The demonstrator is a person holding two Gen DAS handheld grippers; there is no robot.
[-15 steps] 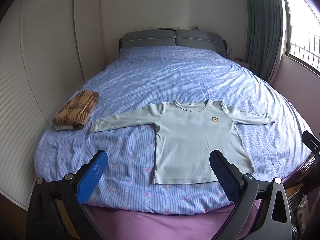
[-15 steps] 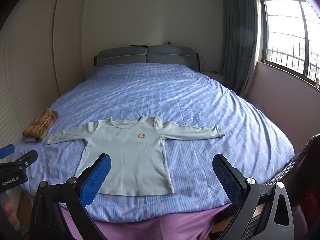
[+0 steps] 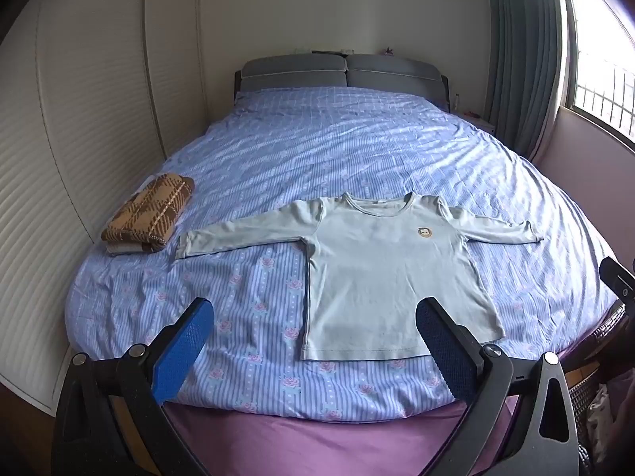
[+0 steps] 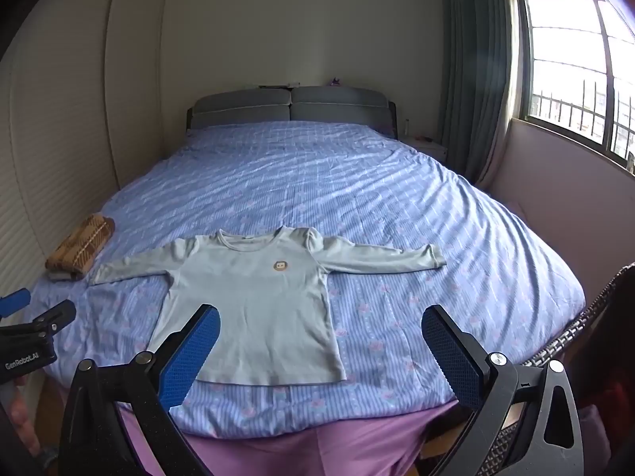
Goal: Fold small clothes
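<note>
Lying flat, seemingly cotton shirt (image 3: 391, 273)

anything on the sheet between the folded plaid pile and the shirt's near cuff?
Nothing: in the left wrist view only bare striped sheet separates the plaid pile from the shirt cuff. The right wrist view agrees.

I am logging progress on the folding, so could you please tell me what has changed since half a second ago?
Almost nothing has changed. Both views show at most a very slight shift, and nothing was taken hold of or let go. The left claw and right claw remain open above the near edge of the bed. The light green shirt still lies flat with sleeves spread, and the folded brown plaid item stays at the left.
</note>
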